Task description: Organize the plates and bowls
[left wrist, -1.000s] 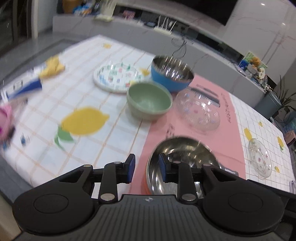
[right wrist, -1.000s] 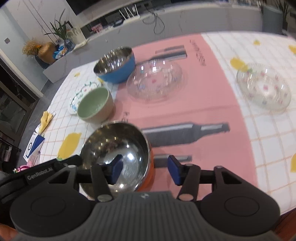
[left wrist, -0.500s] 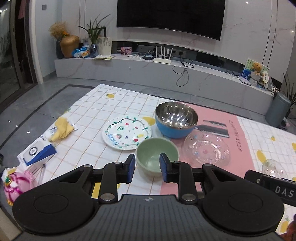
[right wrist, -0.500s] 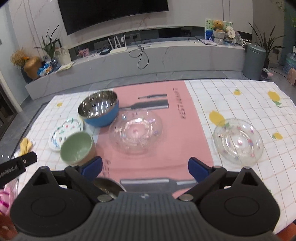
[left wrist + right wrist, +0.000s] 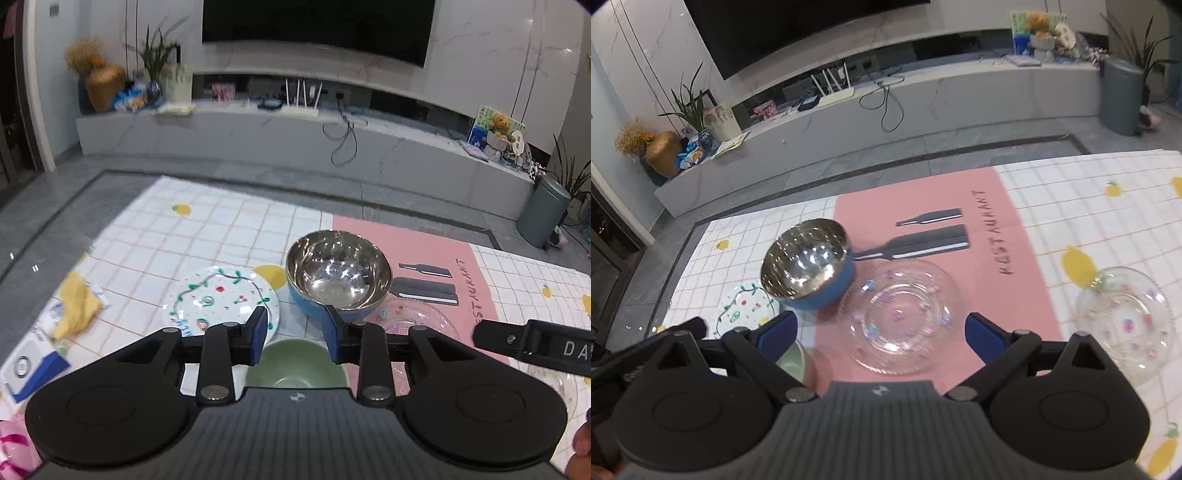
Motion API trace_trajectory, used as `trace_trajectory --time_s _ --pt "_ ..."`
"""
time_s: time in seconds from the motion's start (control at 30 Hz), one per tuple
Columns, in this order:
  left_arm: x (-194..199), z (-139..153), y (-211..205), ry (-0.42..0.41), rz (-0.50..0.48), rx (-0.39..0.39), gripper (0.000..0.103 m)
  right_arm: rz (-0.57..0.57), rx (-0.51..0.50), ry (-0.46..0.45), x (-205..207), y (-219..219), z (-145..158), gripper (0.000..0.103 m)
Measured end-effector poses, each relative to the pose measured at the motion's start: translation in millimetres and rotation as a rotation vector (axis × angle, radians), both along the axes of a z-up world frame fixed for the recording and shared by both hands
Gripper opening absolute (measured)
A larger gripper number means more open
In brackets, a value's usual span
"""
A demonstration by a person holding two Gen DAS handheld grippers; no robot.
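Bowls and plates sit unstacked around the blue steel bowl [image 5: 807, 264]: left claw [image 5: 295, 338] narrow and empty, widening; right claw [image 5: 881, 330] wide, empty.

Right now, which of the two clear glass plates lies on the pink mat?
The glass plate beside the blue steel bowl: this flower-dotted plate rests wholly on the pink mat. The other glass plate sits right, on the checked cloth.

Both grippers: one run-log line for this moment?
left gripper: open, empty, jaws just opening | right gripper: open, empty | glass plate: on pink mat
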State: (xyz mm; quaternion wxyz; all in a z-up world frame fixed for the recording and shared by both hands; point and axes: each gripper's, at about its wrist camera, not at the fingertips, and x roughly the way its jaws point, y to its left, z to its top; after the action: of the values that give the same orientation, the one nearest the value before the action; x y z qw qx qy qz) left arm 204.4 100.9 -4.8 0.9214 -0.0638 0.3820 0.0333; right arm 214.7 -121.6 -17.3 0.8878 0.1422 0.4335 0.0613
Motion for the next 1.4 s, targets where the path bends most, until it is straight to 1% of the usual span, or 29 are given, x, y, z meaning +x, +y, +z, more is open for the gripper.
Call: trace_trajectory --time_s 0.13,0.17,0.2,0.23,0.33,0.37,0.4,0.43,0.5,0.57,0.67,0.73,0.77,0.8,0.83,0.93,0.97,1.0,1.03,1.1,1.23,1.4 --pt "31.1 -14.0 5.4 0.035 -0.052 -0.047 0.039 0.033 0.024 0.053 32.6 16.3 -11.1 0.09" --pt "39.7 -18.7 7.9 0.048 -0.058 -0.06 0.04 0.035 0.033 0.065 40.7 19.2 -14.6 0.087" --pt "48.7 -23.8 11.5 0.066 -0.06 -0.078 0.042 0.037 0.04 0.074 48.5 21.6 -18.1 0.077" --pt "56.1 -28.9 15.3 0.084 -0.056 -0.099 0.043 0.037 0.042 0.086 56.6 23.9 -21.9 0.072" --pt "76.9 -41.1 27.4 0.128 -0.012 -0.177 0.044 0.029 0.066 0.123 79.1 28.5 -34.8 0.066" --pt "83.2 -45.0 30.6 0.138 -0.01 -0.201 0.045 0.032 0.082 0.136 85.9 30.3 -39.5 0.065" --pt "88.9 -49.2 32.6 0.151 -0.01 -0.215 0.045 0.037 0.096 0.147 93.2 32.8 -44.2 0.062" --pt "93.2 -52.5 33.0 0.162 -0.013 -0.219 0.045 0.042 0.104 0.161 99.1 35.9 -48.9 0.059" --pt "101.2 -61.1 32.4 0.182 -0.02 -0.213 0.045 0.051 0.105 0.186 108.3 43.8 -57.0 0.058" --pt "107.2 -69.0 30.7 0.203 -0.019 -0.196 0.045 0.055 0.085 0.192 115.5 52.8 -64.9 0.057" --pt "112.7 -76.3 32.4 0.212 -0.012 -0.205 0.045 0.06 0.061 0.21 126.6 63.2 -75.9 0.049" --pt "114.3 -78.0 33.6 0.205 -0.01 -0.218 0.044 0.06 0.071 0.223 130.2 66.3 -81.2 0.043" --pt "114.7 -78.1 34.3 0.2 -0.007 -0.222 0.044 0.058 0.078 0.231 131.6 66.9 -83.3 0.042" --pt "115.1 -78.2 35.5 0.197 -0.004 -0.228 0.044 0.055 0.085 0.236 132.1 66.9 -84.5 0.039" --pt "115.4 -78.1 37.0 0.196 -0.001 -0.237 0.038 0.055 0.089 0.234 132.5 66.8 -85.3 0.032" --pt "114.4 -76.6 41.3 0.192 0.007 -0.272 0.027 0.058 0.08 0.224 132.1 67.9 -86.3 0.022" --pt "114.7 -76.6 41.8 0.196 0.013 -0.272 0.023 0.058 0.076 0.22 132.3 68.7 -85.9 0.022" --pt "115.1 -76.5 41.4 0.2 0.021 -0.262 0.016 0.056 0.073 0.218 132.5 68.9 -85.7 0.021" --pt "114.9 -76.3 42.2 0.2 0.023 -0.256 0.015 0.054 0.073 0.217 132.3 68.9 -85.4 0.021" --pt "114.3 -75.6 42.9 0.2 0.028 -0.265 0.014 0.049 0.075 0.217 132.4 69.5 -84.9 0.02" --pt "109.5 -68.5 40.3 0.182 0.039 -0.244 0.014 0.054 0.076 0.216 129.9 70.2 -81.0 0.019" --pt "96.0 -47.7 41.0 0.143 0.042 -0.252 0.014 0.07 0.056 0.173 120.2 70.6 -61.8 0.019"
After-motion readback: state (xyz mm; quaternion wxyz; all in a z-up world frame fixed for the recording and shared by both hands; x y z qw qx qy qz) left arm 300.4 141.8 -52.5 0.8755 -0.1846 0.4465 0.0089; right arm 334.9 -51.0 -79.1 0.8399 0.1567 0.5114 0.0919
